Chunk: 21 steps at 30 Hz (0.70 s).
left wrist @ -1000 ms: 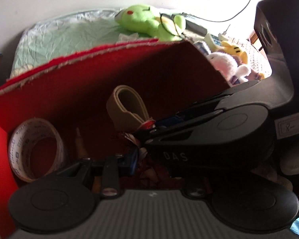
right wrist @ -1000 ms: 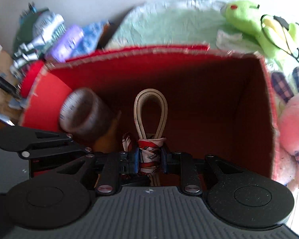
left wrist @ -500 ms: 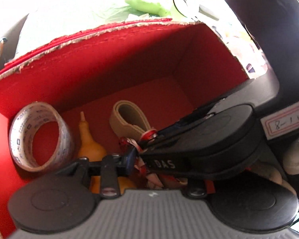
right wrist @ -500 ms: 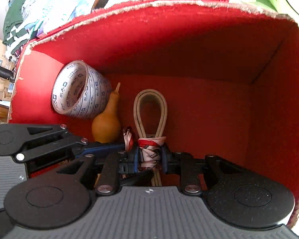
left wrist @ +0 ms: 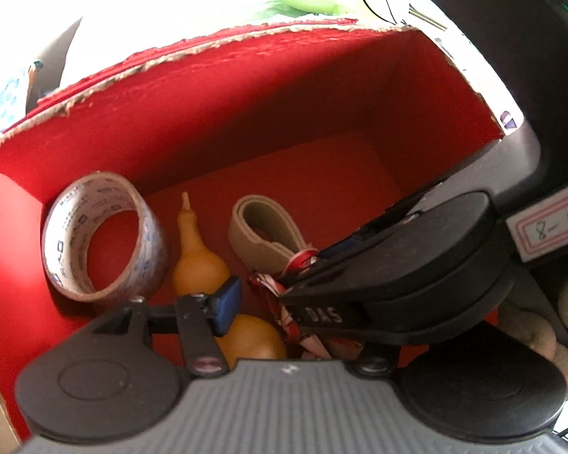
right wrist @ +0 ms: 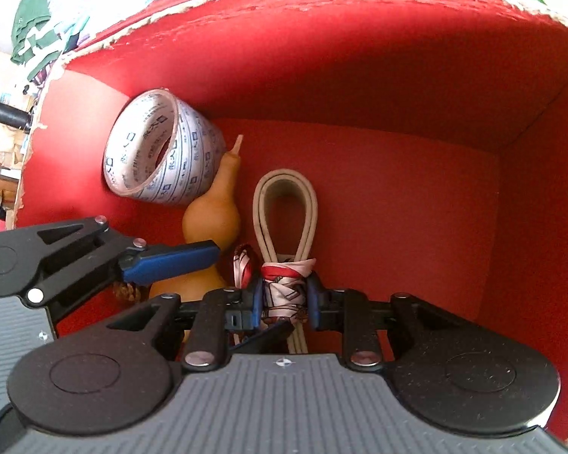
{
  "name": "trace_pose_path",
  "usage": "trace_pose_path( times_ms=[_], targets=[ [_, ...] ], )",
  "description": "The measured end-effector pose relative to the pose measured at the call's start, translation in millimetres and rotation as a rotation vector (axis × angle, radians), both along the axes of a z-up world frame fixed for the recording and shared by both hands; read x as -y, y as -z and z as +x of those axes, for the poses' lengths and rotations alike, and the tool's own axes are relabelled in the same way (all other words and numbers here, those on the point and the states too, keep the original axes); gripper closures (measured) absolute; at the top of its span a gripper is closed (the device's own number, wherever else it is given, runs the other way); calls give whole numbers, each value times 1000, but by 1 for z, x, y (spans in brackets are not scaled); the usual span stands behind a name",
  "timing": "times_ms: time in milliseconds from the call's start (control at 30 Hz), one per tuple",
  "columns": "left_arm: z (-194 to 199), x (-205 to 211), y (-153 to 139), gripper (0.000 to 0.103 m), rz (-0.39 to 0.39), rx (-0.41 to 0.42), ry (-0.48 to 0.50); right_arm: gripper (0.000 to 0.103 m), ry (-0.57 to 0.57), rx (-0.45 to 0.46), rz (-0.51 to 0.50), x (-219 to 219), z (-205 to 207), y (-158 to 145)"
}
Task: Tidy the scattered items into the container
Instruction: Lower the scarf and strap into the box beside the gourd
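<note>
Between the right gripper (right wrist: 284, 299) jaws sits the strap's scarf-wrapped bundle (right wrist: 286, 283), clamped. Left gripper (left wrist: 261, 302) jaws, just opening, straddle the gourd (left wrist: 198, 265) loosely. Bare red box (right wrist: 416, 208) floor lies right of them.

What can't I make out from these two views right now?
- Left gripper's right finger: left view, hidden behind the right gripper.
- Gourd's lower bulb: both views, partly covered by gripper parts.
- Belt's tail end: right view, cut off under the gripper body.
- Items outside the box: washed out by glare in the left view.
</note>
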<state>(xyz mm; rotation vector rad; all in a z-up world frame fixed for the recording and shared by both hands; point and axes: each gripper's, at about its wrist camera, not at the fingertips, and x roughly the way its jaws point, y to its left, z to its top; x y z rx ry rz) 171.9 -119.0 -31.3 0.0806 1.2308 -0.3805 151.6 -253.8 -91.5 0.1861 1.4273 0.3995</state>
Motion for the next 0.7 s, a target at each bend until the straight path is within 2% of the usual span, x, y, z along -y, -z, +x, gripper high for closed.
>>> trace_pose_path(
  times_ms=[400,533,700],
  targets=[
    [-3,-2,-6,39,4,34,-43,74,8,-12,32,13,-6,-1],
    [-6,-1,-10,34,24,70,-58,74,29,-13,82,23,-10,0],
    [-7,1,-14,33,38,87,-67,73,40,-13,122,34,-14,1]
  ],
)
